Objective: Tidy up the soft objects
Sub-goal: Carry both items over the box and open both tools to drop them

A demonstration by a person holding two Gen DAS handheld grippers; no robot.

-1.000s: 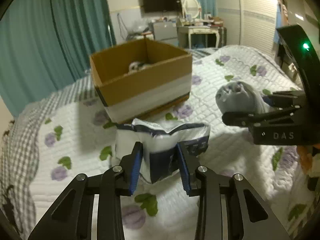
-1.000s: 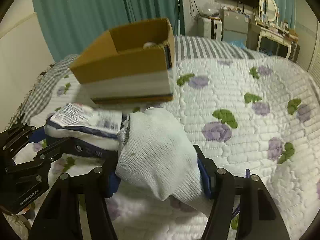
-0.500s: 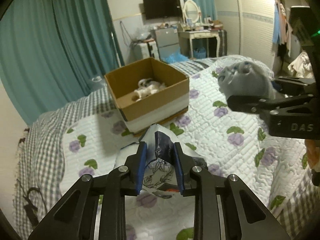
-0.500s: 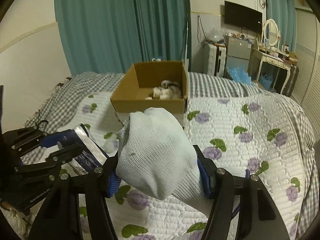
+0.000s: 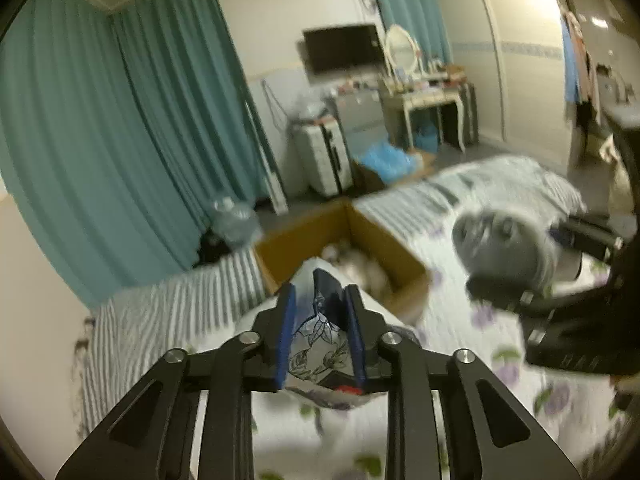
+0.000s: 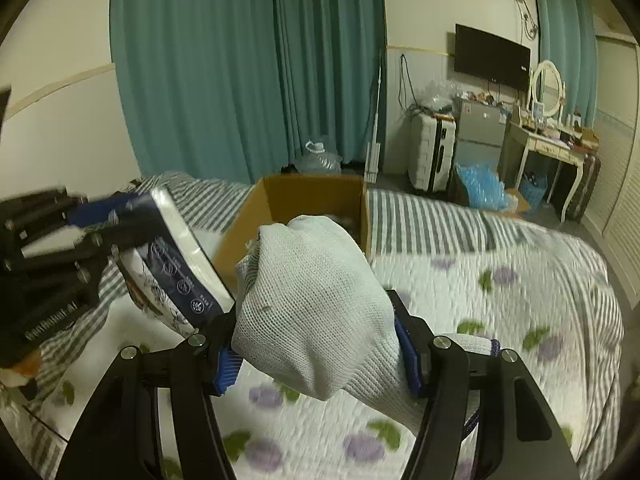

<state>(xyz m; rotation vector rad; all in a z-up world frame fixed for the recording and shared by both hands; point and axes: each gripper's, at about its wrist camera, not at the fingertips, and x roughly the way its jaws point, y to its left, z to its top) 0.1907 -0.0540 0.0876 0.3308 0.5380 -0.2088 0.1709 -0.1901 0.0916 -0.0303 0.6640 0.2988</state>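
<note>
My left gripper [image 5: 320,340] is shut on a white and navy soft pack [image 5: 320,344], held in the air in front of the open cardboard box [image 5: 304,244]. The pack also shows in the right wrist view [image 6: 176,276], at the left, clamped by the left gripper [image 6: 100,232]. My right gripper [image 6: 320,356] is shut on a white knit glove [image 6: 316,308], held above the quilt just short of the box [image 6: 288,200]. In the left wrist view the glove [image 5: 504,252] is blurred at the right. White soft things [image 5: 356,264] lie inside the box.
The box stands on a bed with a floral quilt [image 6: 500,320] and a striped blanket [image 6: 432,216]. Beyond the bed are teal curtains [image 6: 240,60], a water jug [image 6: 318,160], a white suitcase [image 6: 430,152], a dressing table [image 6: 552,140] and a wall TV [image 6: 492,58].
Both grippers have risen well above the quilt and come closer to the box, each with its load. The views now look down into the box from higher up.
</note>
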